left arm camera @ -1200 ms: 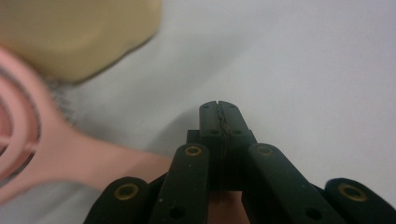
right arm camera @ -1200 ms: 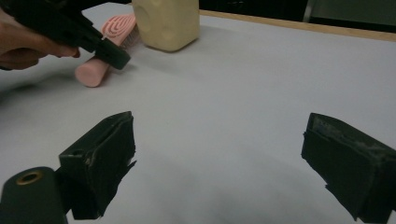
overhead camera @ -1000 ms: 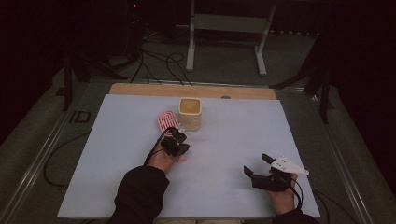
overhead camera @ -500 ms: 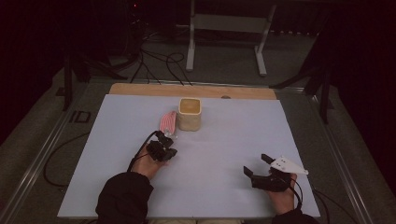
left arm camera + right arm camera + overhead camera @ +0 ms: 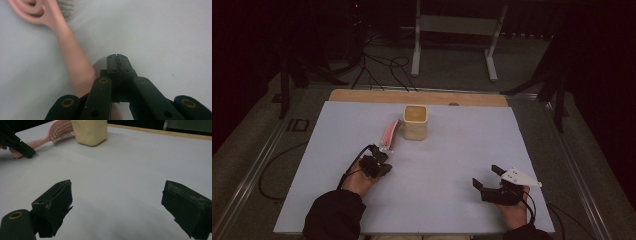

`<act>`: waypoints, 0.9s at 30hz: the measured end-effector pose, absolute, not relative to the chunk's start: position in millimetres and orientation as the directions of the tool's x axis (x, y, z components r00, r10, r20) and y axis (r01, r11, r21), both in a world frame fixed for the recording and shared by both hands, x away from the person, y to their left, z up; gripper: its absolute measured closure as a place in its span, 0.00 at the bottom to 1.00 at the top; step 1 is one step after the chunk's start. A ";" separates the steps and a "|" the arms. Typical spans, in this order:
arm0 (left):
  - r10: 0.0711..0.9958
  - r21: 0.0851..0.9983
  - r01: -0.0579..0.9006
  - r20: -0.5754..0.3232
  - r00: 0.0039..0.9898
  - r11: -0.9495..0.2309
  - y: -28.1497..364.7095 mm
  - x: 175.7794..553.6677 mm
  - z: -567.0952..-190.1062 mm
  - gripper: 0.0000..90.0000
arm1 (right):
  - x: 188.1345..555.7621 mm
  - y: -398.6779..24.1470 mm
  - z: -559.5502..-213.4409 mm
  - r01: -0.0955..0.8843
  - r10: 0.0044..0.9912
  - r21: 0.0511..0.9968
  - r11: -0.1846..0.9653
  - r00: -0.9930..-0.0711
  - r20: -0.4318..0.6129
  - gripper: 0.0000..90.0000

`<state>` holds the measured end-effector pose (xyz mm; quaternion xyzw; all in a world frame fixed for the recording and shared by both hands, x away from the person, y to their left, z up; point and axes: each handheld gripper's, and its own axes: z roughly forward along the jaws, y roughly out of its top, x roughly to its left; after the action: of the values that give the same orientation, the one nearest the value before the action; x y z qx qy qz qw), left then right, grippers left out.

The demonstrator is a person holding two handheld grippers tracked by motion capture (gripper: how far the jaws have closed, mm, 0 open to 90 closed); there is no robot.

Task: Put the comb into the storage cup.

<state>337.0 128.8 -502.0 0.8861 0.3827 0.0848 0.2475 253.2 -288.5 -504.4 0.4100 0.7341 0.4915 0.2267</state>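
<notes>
Hairbrush (image 5: 390,134) | light, stiff plastic, smooth handle, leans on cup (image 5: 415,121) | grab mid-handle | L gripper (image 5: 117,58) jaws closed empty beside handle | R gripper (image 5: 120,207) wide, idle

The high view looks down over the whole table (image 5: 447,150); both gripper views skim it closely, sharing the hairbrush (image 5: 53,132).

You will not find any words, numbers or signs to read here. The pink hairbrush (image 5: 390,134) has no name on it that you can make out. The tan cup (image 5: 415,121) is plain on the side you can see. The white table top (image 5: 452,165) has no marks with letters. The dark things on the floor behind the table are too dim to show you any label.
</notes>
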 end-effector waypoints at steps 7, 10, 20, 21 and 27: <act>0.731 0.504 0.643 -0.035 0.682 -0.576 139.3 334.1 -501.9 1.00 | 253.2 -287.9 -504.5 0.379 0.823 0.907 0.184 -0.564 0.068 0.10; 0.731 0.505 0.643 -0.034 0.681 -0.576 142.9 332.6 -501.9 1.00 | 253.4 -288.0 -504.6 0.380 0.824 0.906 0.185 -0.563 0.068 0.10; 0.746 0.497 0.652 -0.015 0.666 -0.572 154.1 330.3 -501.1 1.00 | 253.2 -287.9 -504.5 0.379 0.823 0.907 0.184 -0.564 0.069 0.10; 0.748 0.495 0.654 -0.011 0.663 -0.572 156.1 330.1 -501.0 1.00 | 253.2 -287.8 -504.5 0.379 0.823 0.907 0.184 -0.564 0.069 0.10; 0.775 0.502 0.670 0.000 0.632 -0.547 170.0 329.1 -499.8 1.00 | 253.1 -287.1 -504.5 0.379 0.822 0.906 0.185 -0.565 0.068 0.10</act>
<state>329.1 170.0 -499.8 0.8723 0.4141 0.1116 0.2350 253.1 -287.1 -504.5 0.4082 0.7360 0.4907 0.2256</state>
